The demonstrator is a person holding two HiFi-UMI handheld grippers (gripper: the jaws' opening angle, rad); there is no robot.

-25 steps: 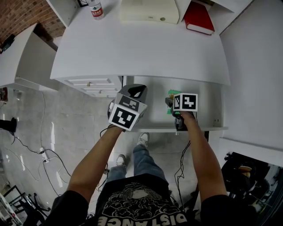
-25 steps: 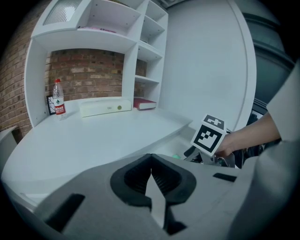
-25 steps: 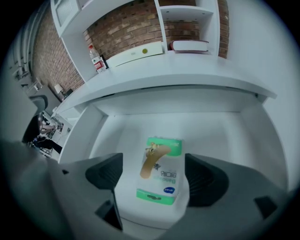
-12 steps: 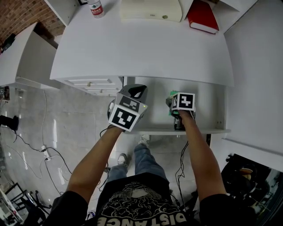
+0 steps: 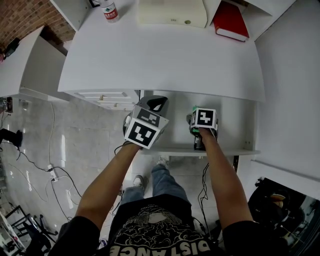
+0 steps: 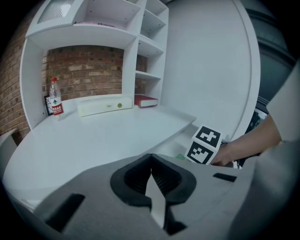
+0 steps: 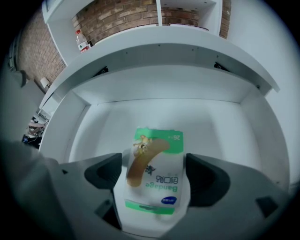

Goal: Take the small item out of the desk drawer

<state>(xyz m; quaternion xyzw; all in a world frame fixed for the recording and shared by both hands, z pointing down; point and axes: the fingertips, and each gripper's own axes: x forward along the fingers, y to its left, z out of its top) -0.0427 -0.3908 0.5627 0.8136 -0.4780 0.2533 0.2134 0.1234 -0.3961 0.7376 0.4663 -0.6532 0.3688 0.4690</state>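
The desk drawer (image 5: 231, 126) stands pulled out under the desktop. My right gripper (image 7: 153, 180) is inside it, shut on a small white and green bandage box (image 7: 158, 161) that fills the gap between both jaws. In the head view only a green edge of the box (image 5: 193, 109) shows beside the right gripper's marker cube (image 5: 204, 118). My left gripper (image 5: 155, 103) hovers at the drawer's left end, just in front of the desk edge. Its jaws (image 6: 151, 177) are shut with nothing between them.
On the desktop (image 5: 160, 55) at the back stand a water bottle (image 5: 108, 10), a long cream box (image 5: 170, 12) and a red book (image 5: 230, 21). A white side drawer unit (image 5: 107, 96) sits left of the open drawer. Cables lie on the floor (image 5: 50, 170).
My right gripper, with the box in it, has shifted slightly left in the drawer. The left gripper has barely moved.
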